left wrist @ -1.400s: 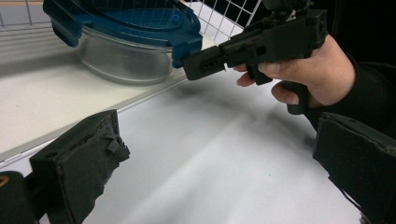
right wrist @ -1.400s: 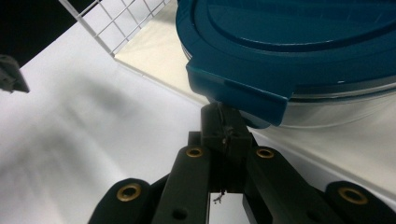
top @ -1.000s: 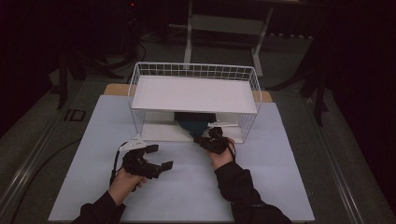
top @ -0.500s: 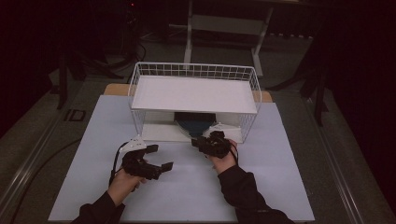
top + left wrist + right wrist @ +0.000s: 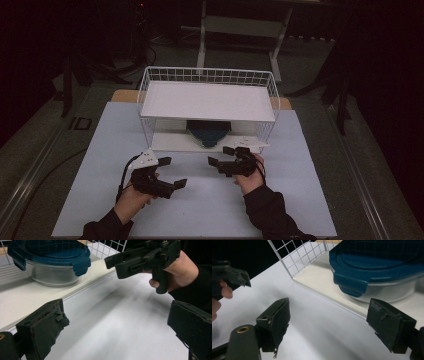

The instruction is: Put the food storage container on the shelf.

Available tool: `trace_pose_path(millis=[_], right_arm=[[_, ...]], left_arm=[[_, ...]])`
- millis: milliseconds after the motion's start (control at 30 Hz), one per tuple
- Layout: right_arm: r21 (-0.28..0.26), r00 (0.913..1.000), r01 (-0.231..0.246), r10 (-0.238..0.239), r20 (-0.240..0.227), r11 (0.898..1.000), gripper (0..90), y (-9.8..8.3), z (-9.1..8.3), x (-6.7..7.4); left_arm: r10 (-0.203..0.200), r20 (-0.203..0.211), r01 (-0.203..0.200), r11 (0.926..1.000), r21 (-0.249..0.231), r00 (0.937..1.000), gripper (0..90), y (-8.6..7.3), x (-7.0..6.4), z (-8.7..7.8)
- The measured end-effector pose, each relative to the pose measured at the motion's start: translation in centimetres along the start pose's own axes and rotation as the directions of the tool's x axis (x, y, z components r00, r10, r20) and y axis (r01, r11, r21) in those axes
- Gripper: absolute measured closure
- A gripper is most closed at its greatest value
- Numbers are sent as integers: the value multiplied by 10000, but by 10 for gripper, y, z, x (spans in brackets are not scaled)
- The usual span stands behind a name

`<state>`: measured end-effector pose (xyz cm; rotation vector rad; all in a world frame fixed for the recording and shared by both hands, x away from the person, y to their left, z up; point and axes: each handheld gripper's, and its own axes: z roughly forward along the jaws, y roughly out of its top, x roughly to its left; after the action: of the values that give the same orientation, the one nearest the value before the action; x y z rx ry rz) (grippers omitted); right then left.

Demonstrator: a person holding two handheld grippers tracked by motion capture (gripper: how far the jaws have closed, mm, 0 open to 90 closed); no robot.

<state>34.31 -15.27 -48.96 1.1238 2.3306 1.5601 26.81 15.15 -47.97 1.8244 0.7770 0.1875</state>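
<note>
A white table (image 5: 300,200) bears a white wire rack (image 5: 207,107). On the rack's lower shelf sits a glass container (image 5: 384,287) with a blue lid (image 5: 377,262), just ahead of the right gripper (image 5: 227,159) and beyond its fingertips. That gripper's jaws have just been opening and stand wide apart, nothing between them. The left gripper (image 5: 172,172) hovers nearer the person, fingers also apart and empty.

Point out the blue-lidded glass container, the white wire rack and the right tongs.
blue-lidded glass container (image 5: 50,255), left gripper view, on its blue lid.
white wire rack (image 5: 207,76), high view, on its back wire rim.
right tongs (image 5: 329,322), right gripper view, midway between the open jaws.
</note>
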Motion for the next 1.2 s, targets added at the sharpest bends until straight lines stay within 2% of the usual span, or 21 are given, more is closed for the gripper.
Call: trace_pose_path(millis=[133,467,800,1033,1200], right_arm=[[70,10000,-74,74,-12,9999,189,-7,-9,-4],[177,9996,-36,31,292,9998,189,-22,-31,-10],[197,9983,142,-153,557,9997,190,-37,-57,-14],[69,9973,90,-95,725,9999,190,-44,-75,-17],[48,9972,29,-33,753,10000,191,-51,-82,-20]], left_arm=[[-9,6,9,10000,-86,10000,16,0,-1,-3],[-23,-172,22,10000,-92,9998,16,-4,-1,-10],[-79,-75,79,10000,-57,9999,16,-8,-2,-12],[-101,-8,101,9999,52,9999,16,-12,-3,-12],[29,84,-29,10000,62,10000,16,-13,-5,-9]])
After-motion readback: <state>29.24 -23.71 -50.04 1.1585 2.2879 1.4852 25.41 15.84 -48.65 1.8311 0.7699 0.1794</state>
